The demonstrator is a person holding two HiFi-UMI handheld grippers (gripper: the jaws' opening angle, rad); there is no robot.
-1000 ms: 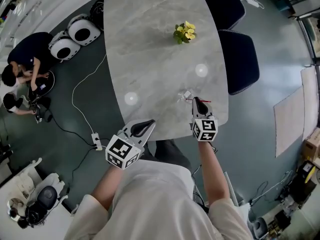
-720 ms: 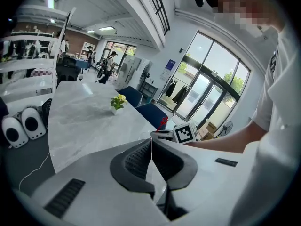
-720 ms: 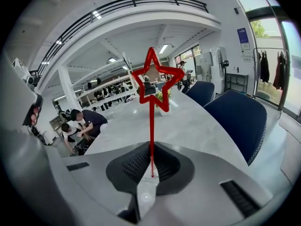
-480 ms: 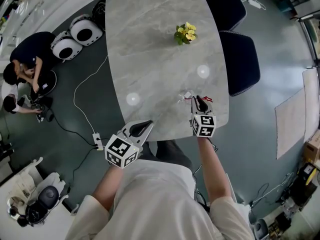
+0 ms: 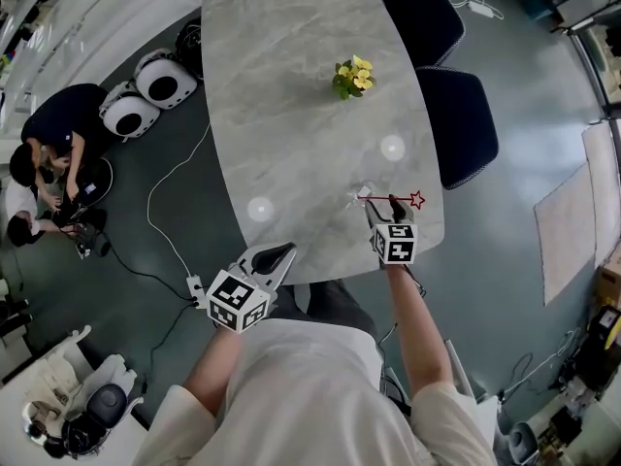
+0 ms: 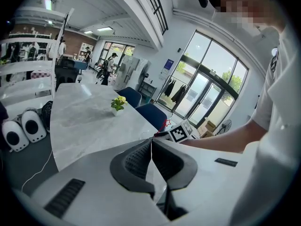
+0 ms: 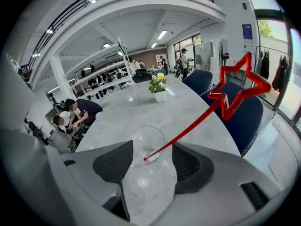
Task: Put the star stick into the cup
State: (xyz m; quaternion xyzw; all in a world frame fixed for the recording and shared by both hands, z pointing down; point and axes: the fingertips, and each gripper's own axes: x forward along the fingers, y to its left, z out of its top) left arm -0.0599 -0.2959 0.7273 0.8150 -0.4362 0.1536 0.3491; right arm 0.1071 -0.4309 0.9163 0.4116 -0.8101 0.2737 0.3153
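Observation:
A red star stick (image 7: 197, 121) stands with its lower end inside a clear cup (image 7: 148, 142) and leans right, its star (image 7: 240, 86) out over the table edge. My right gripper (image 7: 151, 159) is just behind the cup, its jaws opening. The stick's foot lies between the jaws, free of both pads. In the head view the stick (image 5: 393, 200) slants right from the cup (image 5: 364, 193) above my right gripper (image 5: 386, 205). Near the table's front edge my left gripper (image 5: 281, 252) is shut with nothing in it; its jaws (image 6: 151, 147) meet.
The grey marble table (image 5: 291, 85) carries a small pot of yellow flowers (image 5: 352, 74) further back. Two dark blue chairs (image 5: 456, 124) stand at its right side. On the floor to the left are two people (image 5: 49, 134), white round devices (image 5: 146, 76) and a cable (image 5: 165, 221).
My right gripper's jaws have opened and let go of the star stick. The stick now leans to the right with its foot in the cup. The left gripper has barely moved.

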